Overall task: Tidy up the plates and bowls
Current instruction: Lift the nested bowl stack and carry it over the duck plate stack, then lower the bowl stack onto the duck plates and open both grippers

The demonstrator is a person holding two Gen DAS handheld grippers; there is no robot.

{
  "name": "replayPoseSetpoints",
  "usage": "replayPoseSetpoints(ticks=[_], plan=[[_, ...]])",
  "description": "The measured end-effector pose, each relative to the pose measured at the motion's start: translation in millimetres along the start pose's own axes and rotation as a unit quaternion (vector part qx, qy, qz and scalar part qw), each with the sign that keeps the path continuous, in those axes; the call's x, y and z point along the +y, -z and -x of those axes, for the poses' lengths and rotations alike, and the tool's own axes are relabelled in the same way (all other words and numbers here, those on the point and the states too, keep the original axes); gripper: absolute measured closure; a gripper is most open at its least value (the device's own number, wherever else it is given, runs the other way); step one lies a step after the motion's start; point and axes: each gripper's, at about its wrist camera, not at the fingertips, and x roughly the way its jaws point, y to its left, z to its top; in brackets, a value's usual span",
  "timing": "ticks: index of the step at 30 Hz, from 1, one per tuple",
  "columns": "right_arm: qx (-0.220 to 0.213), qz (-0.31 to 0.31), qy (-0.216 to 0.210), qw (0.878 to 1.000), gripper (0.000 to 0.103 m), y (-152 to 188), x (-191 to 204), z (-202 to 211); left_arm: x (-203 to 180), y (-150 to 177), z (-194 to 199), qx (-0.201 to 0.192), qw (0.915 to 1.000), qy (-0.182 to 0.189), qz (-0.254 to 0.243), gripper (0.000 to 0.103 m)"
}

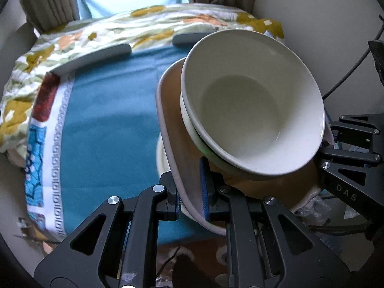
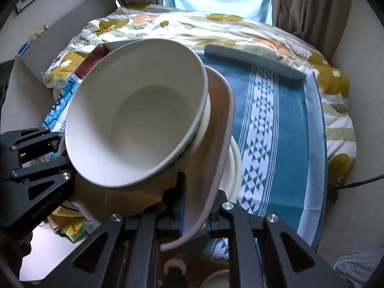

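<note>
A brown plate with a pale rim (image 1: 177, 144) carries two nested white bowls (image 1: 252, 100). My left gripper (image 1: 190, 196) is shut on the plate's left rim, blue pads on either side. My right gripper (image 2: 195, 213) is shut on the plate's right rim (image 2: 223, 148), and the bowls (image 2: 134, 112) lean toward it. Each gripper shows in the other's view, the right one in the left wrist view (image 1: 348, 158), the left one in the right wrist view (image 2: 36, 168). A white dish (image 2: 234, 168) shows just under the plate. The stack is held tilted above a table with a blue cloth (image 1: 108, 120).
A grey curved bar (image 2: 252, 60) lies at the table's far edge, with another in the left wrist view (image 1: 96, 57). A floral quilt (image 2: 216, 28) lies beyond, with curtains behind it. Clutter and bags (image 2: 72, 228) sit on the floor, and a cable (image 1: 348, 72) hangs at the right.
</note>
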Motion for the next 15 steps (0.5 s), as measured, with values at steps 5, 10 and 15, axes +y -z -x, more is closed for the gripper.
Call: replayPoseSetpoints(ticks=[5,10,15], plan=[[0.005,-0.009,-0.01,1.0,0.091,11,-6,-15,-5,9,-19,0.009,0.9999,-0.006,0.002,0.092],[0.003,-0.017,-0.013,1.0,0.091,16,-7,-23,-4,16,-30,0.013,0.9999,-0.007,0.009,0.092],[0.001,-0.03,-0.02,0.999,0.091,20,-9,-28,-3,18,-34,0.013,0.9999,-0.005,0.009,0.092]])
